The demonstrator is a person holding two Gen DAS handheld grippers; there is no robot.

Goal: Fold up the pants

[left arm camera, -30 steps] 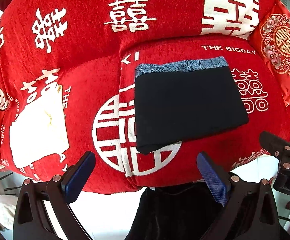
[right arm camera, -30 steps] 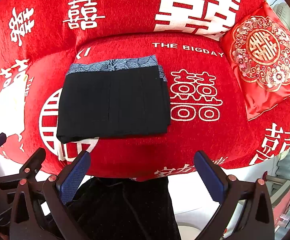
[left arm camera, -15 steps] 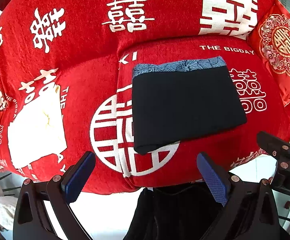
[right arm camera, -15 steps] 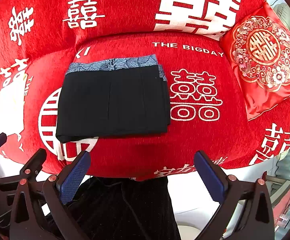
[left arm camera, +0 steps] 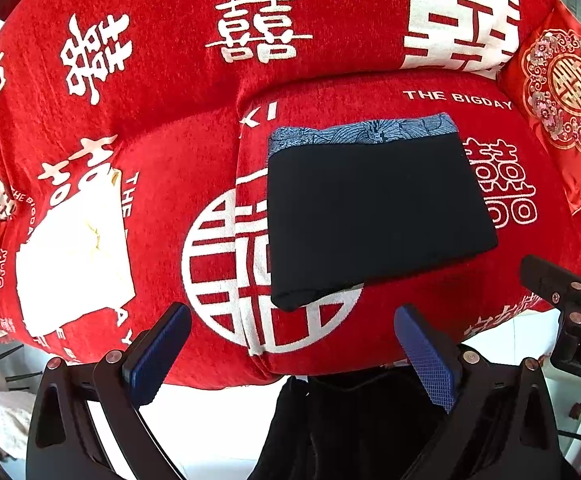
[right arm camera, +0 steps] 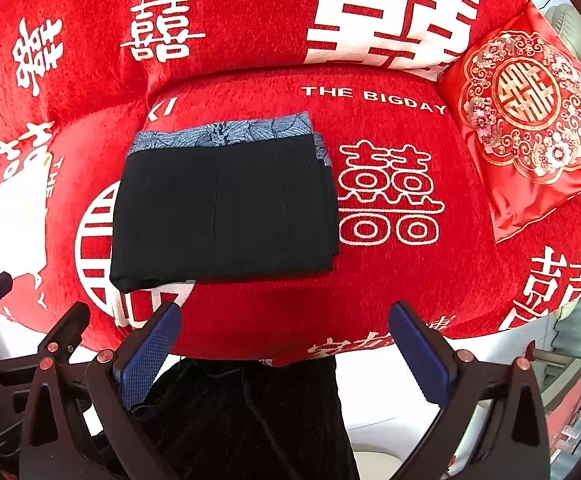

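pants [right arm camera: 222, 208] look soft and floppy, folded flat on the sofa [right arm camera: 390, 288]. both my hand-held grippers [left arm camera: 290, 356] [right arm camera: 286, 352] gape empty; i'd pinch the near edge.

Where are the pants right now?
The folded pants lie flat on the red sofa seat, left of centre in the right wrist view and mid-frame in the left wrist view. The cushion sits to their right, and both open grippers are clear of them.
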